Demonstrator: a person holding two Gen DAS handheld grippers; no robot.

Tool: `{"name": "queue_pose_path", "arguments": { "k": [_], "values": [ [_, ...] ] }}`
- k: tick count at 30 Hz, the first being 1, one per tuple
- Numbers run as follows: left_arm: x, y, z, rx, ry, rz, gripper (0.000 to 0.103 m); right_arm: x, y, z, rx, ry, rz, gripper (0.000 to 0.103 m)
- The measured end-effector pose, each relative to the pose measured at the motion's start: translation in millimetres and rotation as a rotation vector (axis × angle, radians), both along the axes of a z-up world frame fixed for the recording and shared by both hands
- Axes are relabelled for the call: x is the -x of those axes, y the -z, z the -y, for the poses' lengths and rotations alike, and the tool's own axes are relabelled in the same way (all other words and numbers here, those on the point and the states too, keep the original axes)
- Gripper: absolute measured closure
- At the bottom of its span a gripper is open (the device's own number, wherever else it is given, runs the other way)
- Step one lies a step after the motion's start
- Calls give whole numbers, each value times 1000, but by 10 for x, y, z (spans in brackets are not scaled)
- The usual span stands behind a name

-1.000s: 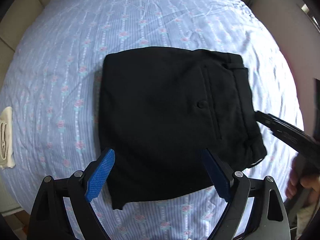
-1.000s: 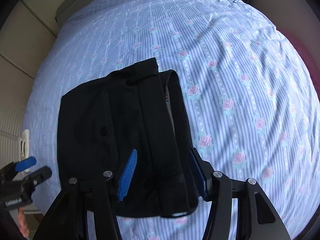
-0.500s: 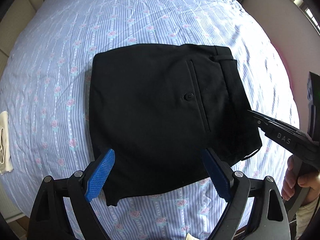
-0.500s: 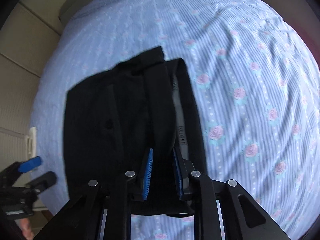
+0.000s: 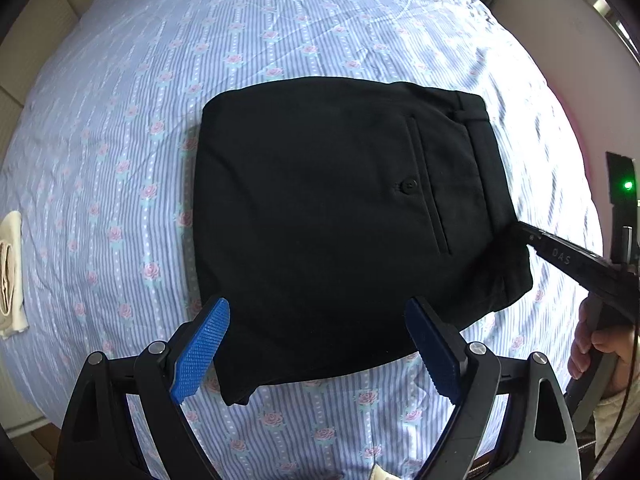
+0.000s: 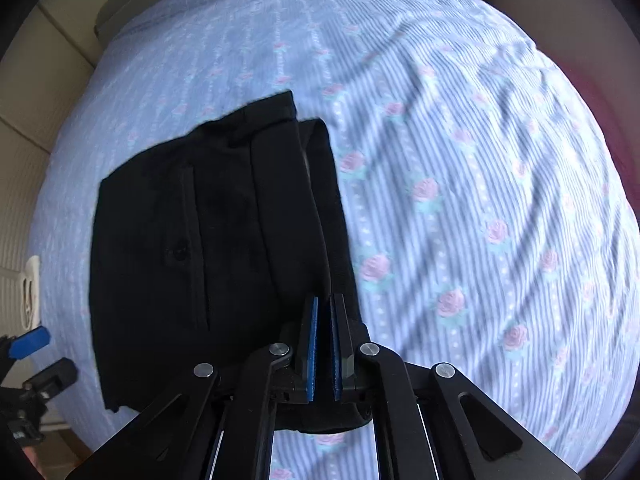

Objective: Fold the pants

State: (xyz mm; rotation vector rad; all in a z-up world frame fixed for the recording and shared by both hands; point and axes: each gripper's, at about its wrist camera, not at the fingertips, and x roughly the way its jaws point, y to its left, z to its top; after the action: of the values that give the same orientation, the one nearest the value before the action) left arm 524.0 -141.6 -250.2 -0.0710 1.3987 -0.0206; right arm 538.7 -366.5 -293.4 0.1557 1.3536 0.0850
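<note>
Black pants (image 5: 340,220) lie folded into a compact square on the bed, back pocket and button facing up, waistband at the right. My left gripper (image 5: 316,312) hovers open above their near edge, pointing straight down, nothing between its blue pads. My right gripper (image 6: 324,300) is at the waistband's near right end, its jaws closing to a thin slit with black waistband cloth pinched between the pads. The left wrist view shows the right gripper (image 5: 524,234) reaching the waistband from the right. In the right wrist view the pants (image 6: 200,240) fill the left, and the left gripper (image 6: 40,360) shows at the lower left.
The bed sheet (image 5: 280,40) is pale blue, striped with pink roses, and spreads wide around the pants. A cream cloth item (image 5: 10,272) lies at the bed's left edge. A person's hand (image 5: 600,348) holds the right gripper's handle at the lower right.
The right gripper's jaws went from half open over the waistband to nearly touching, pinching the cloth. The left gripper stayed open and almost still.
</note>
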Motion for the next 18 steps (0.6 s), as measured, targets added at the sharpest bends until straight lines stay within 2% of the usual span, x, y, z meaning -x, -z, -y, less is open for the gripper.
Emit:
{"name": "queue_pose_path", "arguments": {
  "k": [9, 11, 12, 13, 15, 18],
  "values": [
    [48, 66, -109, -29, -44, -14, 13, 9, 247, -19, 87, 19, -63, 97],
    [50, 85, -141, -32, -59, -17, 13, 70, 230, 30, 72, 45, -52, 94],
    [54, 88, -150, -34, -63, -15, 13, 113, 191, 59, 56, 55, -41, 86],
    [65, 92, -161, -39, -68, -9, 13, 162, 138, 85, 44, 64, -26, 68],
    [87, 94, -184, -58, -75, 3, 13, 292, 0, 140, 12, 88, 28, 43],
    [127, 124, -207, -87, -88, 1, 13, 443, -59, 189, -63, 114, 53, 38]
  ]
}}
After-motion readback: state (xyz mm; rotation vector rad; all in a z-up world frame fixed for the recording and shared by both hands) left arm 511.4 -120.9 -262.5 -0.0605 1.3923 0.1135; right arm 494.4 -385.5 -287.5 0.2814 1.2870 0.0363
